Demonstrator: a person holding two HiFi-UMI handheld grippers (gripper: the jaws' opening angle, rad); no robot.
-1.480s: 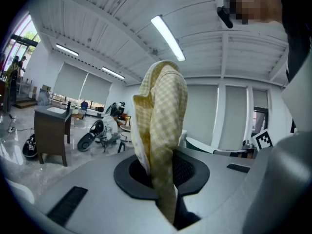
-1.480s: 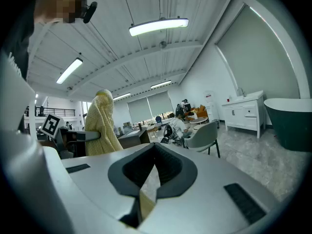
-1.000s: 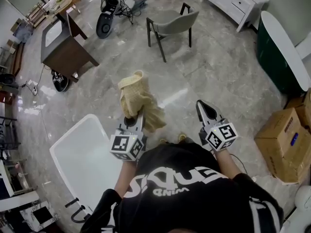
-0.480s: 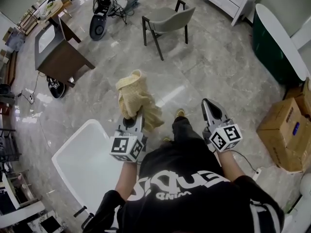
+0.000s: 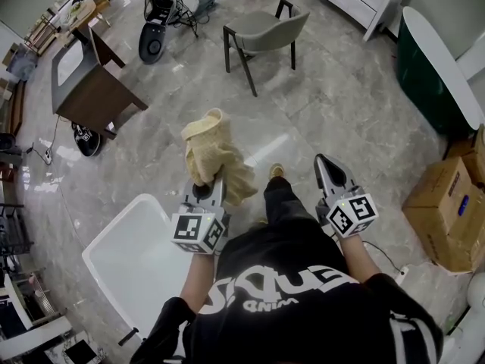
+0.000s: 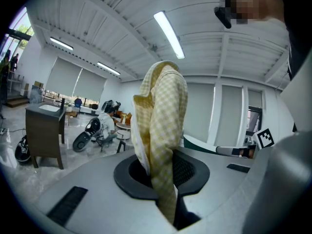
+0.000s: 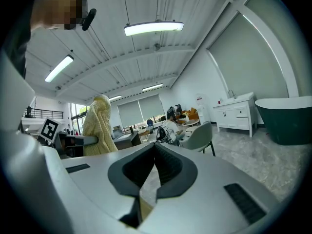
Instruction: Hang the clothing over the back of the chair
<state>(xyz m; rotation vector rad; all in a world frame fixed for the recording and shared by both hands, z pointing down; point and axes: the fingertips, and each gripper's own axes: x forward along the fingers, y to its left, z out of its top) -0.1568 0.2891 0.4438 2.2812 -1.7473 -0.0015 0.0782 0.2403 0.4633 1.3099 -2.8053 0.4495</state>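
Clothing [image 5: 212, 152], pale yellow checked fabric, hangs bunched from left gripper [image 5: 205, 187].

Clothing [image 5: 214, 152]: soft woven cloth, checked, matt.
Floor [image 5: 333, 112]: polished stone-look, glossy, reflecting lights.
Chair [image 5: 267, 30]: smooth matt shell.
Boxes [image 5: 443, 218]: plain brown cardboard.
Cabinet [image 5: 95, 89]: dark wood-look, matt.

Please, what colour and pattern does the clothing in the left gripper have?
The clothing is a pale yellow-and-white check, clearest in the left gripper view.
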